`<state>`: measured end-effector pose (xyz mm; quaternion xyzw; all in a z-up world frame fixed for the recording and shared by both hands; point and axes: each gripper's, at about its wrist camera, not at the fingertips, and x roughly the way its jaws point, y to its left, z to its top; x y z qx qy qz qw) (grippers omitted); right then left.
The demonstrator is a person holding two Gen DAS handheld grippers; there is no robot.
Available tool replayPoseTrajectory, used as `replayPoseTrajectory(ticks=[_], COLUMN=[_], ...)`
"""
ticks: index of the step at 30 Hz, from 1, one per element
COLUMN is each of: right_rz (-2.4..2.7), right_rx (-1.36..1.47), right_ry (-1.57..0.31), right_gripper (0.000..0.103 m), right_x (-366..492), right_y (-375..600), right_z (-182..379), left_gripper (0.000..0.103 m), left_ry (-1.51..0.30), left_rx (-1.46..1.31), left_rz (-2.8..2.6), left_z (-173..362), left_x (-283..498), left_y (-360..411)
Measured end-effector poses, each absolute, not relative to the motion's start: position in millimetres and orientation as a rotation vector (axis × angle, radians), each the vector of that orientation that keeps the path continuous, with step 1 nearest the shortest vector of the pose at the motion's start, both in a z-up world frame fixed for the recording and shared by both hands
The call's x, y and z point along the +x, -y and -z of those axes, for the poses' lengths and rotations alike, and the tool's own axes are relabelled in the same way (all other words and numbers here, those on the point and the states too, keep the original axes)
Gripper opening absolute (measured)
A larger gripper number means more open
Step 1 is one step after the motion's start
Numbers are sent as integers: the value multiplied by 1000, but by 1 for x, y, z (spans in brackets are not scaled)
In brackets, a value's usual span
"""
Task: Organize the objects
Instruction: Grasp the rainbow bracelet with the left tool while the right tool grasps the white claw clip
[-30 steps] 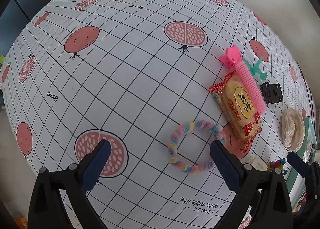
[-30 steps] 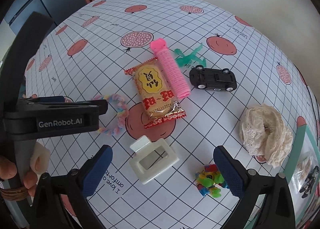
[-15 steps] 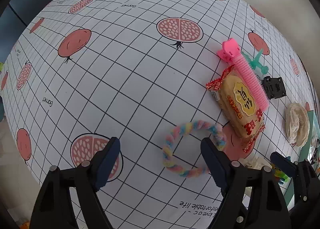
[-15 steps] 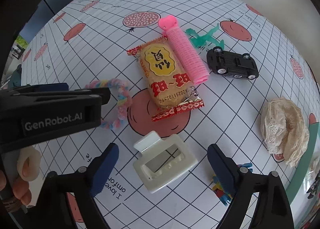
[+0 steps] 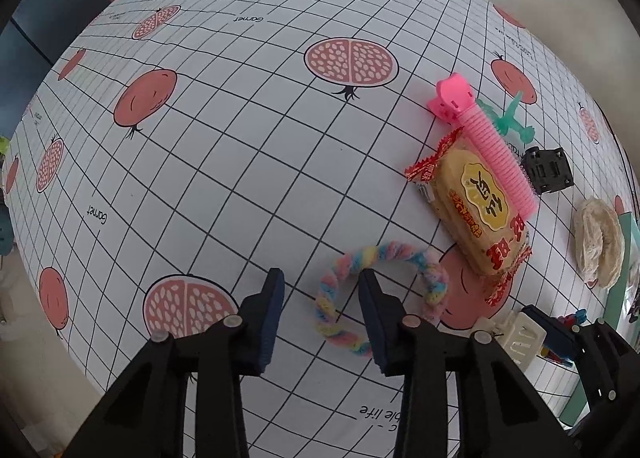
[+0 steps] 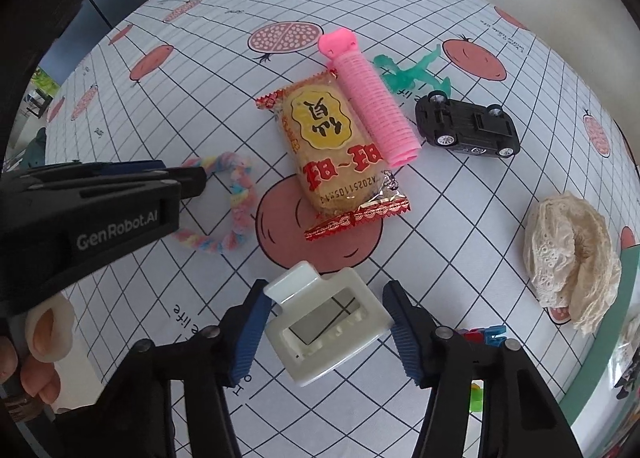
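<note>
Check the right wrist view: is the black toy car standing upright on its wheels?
No, the black toy car lies flipped, its underside and wheels facing up on the tablecloth.

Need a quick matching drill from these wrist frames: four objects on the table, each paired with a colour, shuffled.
Things:
1. hair roller
2. toy car
3. claw clip
4. toy figure

Colours:
A. black
B. green
C. pink
D. white

Pairs: 1-C, 2-A, 3-D, 4-B
</note>
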<state>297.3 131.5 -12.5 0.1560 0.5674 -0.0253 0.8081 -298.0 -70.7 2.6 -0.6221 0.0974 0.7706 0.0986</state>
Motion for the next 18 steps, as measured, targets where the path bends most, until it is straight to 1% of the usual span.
replayPoseTrajectory(ticks=[2,4,7,10,18], right_rz=[51,50,51,51,53], right_rx=[338,347,353,360,381], right_ry=[-1213,-1213,-1207,-1198,-1156], right_gripper=[61,61,61,61,61], right_x=[296,296,295,294,285], right_y=[-131,-129,-126,-125,-118], right_z=[13,13,11,7,-6], left_gripper=[29,18,10,8,7], left_ry=[-304,-307,-292,-289,-313], left_rx=[-1833,-1829,-1828,-1817,-1733], left_rz=[-2278,-2276,-2264,-2258,-2308], left_z=[-3,-4,-5,-7,-32], left_x=[-297,-296,-296,-296,-297], left_y=[70,70,71,72,71])
